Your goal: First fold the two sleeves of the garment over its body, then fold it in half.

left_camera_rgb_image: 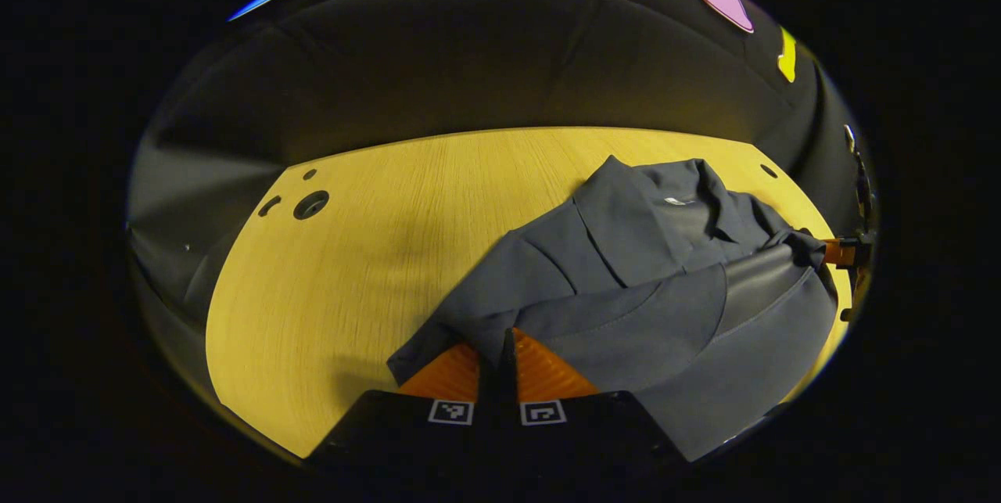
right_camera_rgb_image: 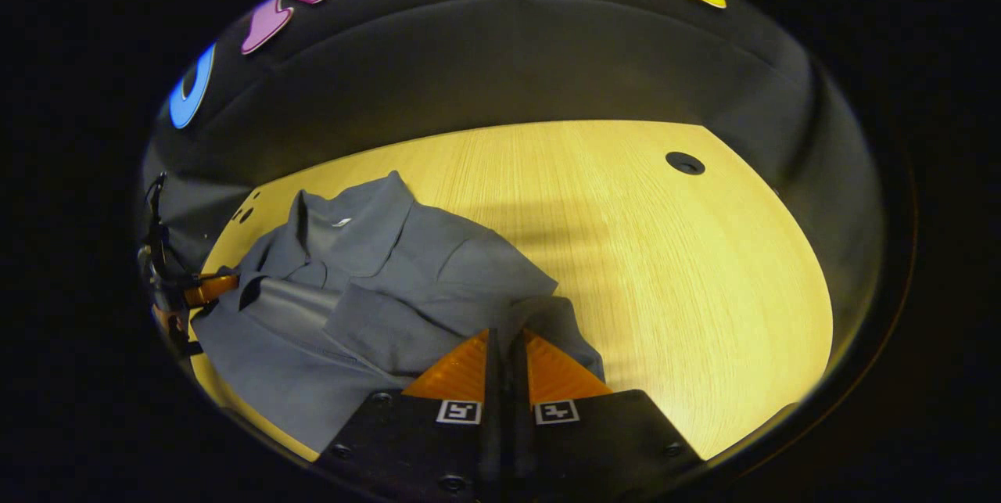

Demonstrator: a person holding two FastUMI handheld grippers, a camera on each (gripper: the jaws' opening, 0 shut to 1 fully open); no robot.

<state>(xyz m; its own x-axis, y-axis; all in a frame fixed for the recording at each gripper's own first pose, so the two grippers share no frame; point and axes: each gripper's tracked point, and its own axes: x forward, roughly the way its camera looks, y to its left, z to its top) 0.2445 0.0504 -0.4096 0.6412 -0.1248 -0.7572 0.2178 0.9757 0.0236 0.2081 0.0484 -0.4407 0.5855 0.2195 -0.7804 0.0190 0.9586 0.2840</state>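
A grey collared garment [left_camera_rgb_image: 626,253] lies rumpled on the yellow wooden table [left_camera_rgb_image: 352,276], collar [left_camera_rgb_image: 688,190] at the far side, with folds laid over its body. My left gripper [left_camera_rgb_image: 498,346] is shut on a near edge of the cloth. In the left gripper view my right gripper [left_camera_rgb_image: 841,253] is pinching the garment's far right edge. The right gripper view has the garment [right_camera_rgb_image: 391,268] at the left, and my right gripper [right_camera_rgb_image: 506,339] is shut on its near edge. My left gripper [right_camera_rgb_image: 207,288] sits at the far left of the cloth.
A round cable hole [left_camera_rgb_image: 310,204] and smaller holes lie in the table's far left corner, and another hole [right_camera_rgb_image: 685,163] at the far right. Bare tabletop [right_camera_rgb_image: 665,268] stretches on both sides of the garment. The black booth wall [left_camera_rgb_image: 469,57] rises behind the table.
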